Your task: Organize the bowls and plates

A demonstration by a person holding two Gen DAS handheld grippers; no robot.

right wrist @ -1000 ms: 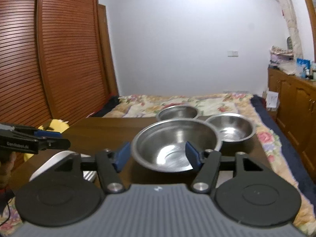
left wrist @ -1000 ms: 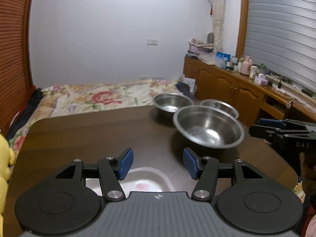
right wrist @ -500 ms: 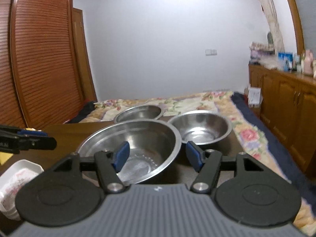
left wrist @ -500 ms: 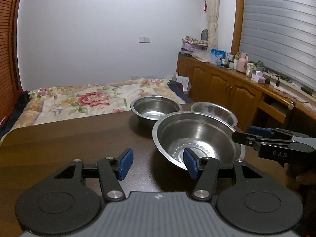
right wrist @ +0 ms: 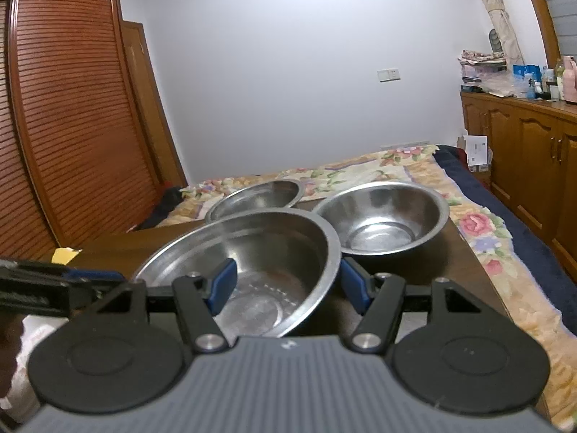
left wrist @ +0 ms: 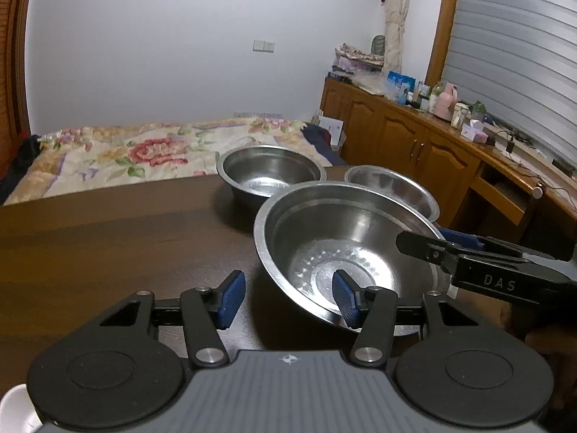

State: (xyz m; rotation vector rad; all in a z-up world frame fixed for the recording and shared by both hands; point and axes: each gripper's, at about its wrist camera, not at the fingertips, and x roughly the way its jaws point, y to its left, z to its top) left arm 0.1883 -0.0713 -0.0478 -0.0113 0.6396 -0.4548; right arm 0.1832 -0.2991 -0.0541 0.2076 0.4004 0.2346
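A large steel bowl sits on the dark wooden table, nearest to both grippers. My left gripper is open astride the bowl's left rim, with its right finger inside the bowl. My right gripper is open astride the bowl's right rim, left finger inside and right finger outside. In the left wrist view the right gripper appears side-on over the bowl's right edge. In the right wrist view the left gripper comes in from the left. Two smaller steel bowls stand behind it.
A white dish with a pink pattern lies at the table's near left, its corner showing low in the left wrist view. Beyond the table is a bed with a floral cover. Wooden cabinets line the right wall.
Both grippers have closed in on the large bowl. The left one swung right, away from the white dish. Each now has the bowl's rim between its open fingers.
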